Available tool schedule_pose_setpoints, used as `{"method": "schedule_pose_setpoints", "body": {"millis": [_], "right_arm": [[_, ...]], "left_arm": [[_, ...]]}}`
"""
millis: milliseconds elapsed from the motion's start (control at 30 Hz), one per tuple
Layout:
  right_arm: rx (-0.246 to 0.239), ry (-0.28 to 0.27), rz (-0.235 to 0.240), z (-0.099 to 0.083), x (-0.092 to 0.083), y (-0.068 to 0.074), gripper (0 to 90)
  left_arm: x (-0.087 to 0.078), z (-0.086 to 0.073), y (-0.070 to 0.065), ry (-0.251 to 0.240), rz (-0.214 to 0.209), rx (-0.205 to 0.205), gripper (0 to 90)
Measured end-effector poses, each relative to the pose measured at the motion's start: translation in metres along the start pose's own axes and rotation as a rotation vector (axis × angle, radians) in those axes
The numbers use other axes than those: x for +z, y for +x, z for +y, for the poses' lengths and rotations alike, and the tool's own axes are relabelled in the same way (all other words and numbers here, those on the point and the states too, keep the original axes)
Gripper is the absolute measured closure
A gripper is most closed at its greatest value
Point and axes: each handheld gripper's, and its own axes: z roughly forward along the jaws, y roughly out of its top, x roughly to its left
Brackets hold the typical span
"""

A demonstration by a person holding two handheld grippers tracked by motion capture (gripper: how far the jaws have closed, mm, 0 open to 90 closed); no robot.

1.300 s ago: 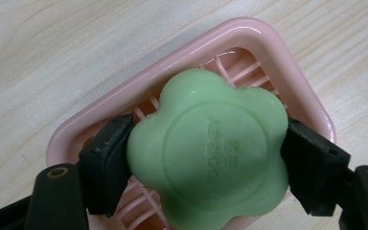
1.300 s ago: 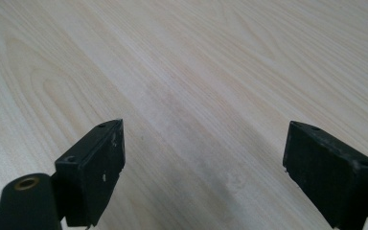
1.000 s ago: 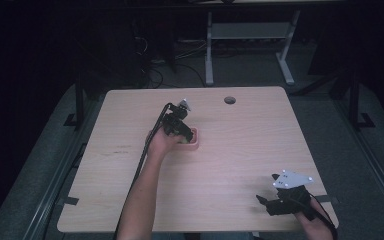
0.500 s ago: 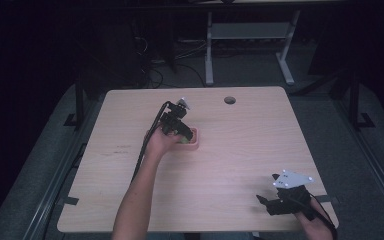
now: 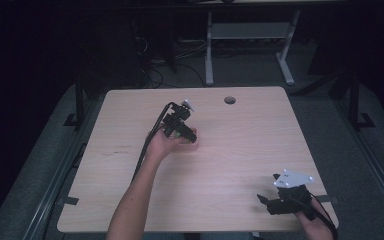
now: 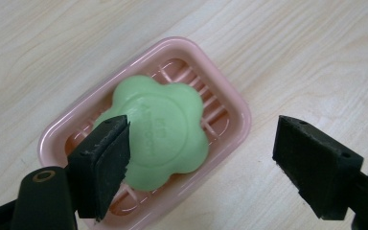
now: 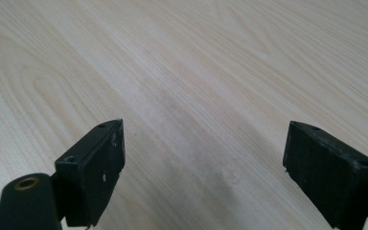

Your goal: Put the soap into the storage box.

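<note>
Soap [image 6: 160, 132] between spread left tongs [image 6: 201, 163]

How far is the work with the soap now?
Done: the left gripper is over the pink dish, jaws open on either side of the green soap. In hand: lining up the grasp. Left: closing on the soap and lifting it. The right gripper waits open over bare table.
</note>
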Motion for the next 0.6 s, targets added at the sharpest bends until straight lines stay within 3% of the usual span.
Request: {"method": "schedule_pose_setpoints", "body": {"millis": [600], "right_arm": [[0.001,0.009,-0.003,-0.001,0.002,-0.001,13.8]], "left_arm": [[-0.01,-0.009,-0.008,-0.006,0.002,0.028,20.4]]}}
